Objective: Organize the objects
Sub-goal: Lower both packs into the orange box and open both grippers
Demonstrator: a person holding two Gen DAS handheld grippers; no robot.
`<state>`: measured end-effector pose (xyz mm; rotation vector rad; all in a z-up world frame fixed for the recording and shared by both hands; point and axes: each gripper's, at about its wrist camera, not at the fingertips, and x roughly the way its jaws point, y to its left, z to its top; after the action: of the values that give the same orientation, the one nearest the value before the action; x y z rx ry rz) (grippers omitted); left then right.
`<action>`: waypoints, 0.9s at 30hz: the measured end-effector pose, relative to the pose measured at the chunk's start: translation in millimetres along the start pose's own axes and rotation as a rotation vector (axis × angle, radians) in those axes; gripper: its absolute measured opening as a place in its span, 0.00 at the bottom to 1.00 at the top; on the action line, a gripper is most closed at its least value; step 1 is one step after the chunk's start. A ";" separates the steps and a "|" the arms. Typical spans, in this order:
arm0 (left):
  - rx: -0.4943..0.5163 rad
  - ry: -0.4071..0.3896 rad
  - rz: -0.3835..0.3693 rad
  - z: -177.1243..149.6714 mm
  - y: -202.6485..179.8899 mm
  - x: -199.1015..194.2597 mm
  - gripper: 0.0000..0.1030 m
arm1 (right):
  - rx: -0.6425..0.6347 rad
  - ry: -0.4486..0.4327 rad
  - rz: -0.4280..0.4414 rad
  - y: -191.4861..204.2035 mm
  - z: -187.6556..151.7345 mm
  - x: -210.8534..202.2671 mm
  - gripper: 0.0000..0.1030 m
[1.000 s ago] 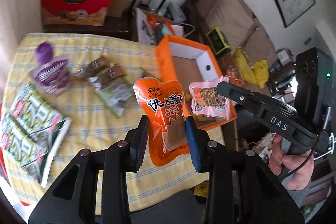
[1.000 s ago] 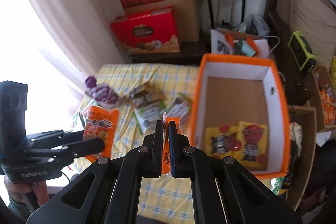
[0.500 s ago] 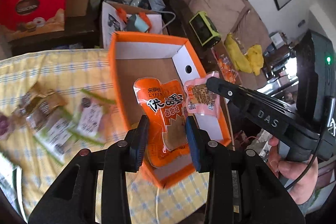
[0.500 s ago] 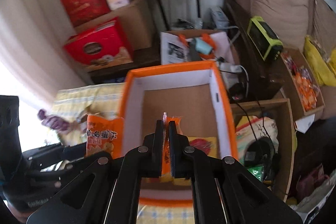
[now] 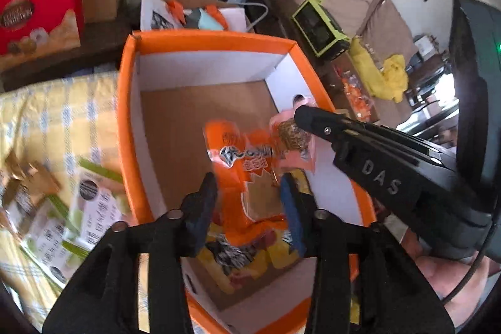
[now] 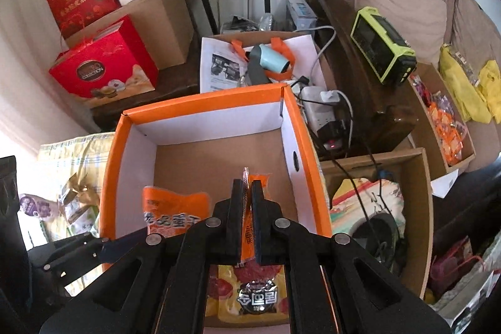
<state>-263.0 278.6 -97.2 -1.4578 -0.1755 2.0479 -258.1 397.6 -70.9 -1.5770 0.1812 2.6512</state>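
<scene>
An orange box with white walls and a cardboard floor stands at the table's right end; it also shows in the right wrist view. My left gripper hangs over the box with its jaws apart; an orange snack pouch sits blurred between them, and I cannot tell whether it is still held. My right gripper is shut on a pink snack packet, seen edge-on in its own view, above the box. Yellow packets lie on the box floor.
A yellow checked tablecloth carries green-and-white packets and brown packets left of the box. Red gift boxes, cardboard boxes, a power strip and a sofa lie beyond. An open carton sits right of the orange box.
Both grippers have moved right from the tablecloth to over the box. The left jaws have spread wider and the orange pouch is blurred between them. The right stays shut on the pink packet.
</scene>
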 end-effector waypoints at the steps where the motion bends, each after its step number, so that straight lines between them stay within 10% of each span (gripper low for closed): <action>1: 0.006 -0.003 0.000 -0.2 -0.5 -1.1 0.42 | 0.000 -0.004 0.004 1.0 -0.2 1.4 0.08; 10: 0.002 -0.011 0.025 -4.6 6.9 -24.9 0.48 | 0.097 -0.005 0.145 -1.5 -0.5 -1.3 0.19; 17: 0.006 -0.057 0.062 -9.3 12.7 -55.7 0.63 | 0.057 -0.051 0.104 7.6 -3.9 -22.7 0.22; 27: 0.009 -0.138 0.148 -17.0 16.7 -97.8 0.83 | 0.015 -0.137 0.059 16.4 -22.9 -49.8 0.52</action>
<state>-234.4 207.8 -31.7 -1.3602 -0.1175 2.2676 -216.1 379.2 -36.8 -1.4009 0.2447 2.7830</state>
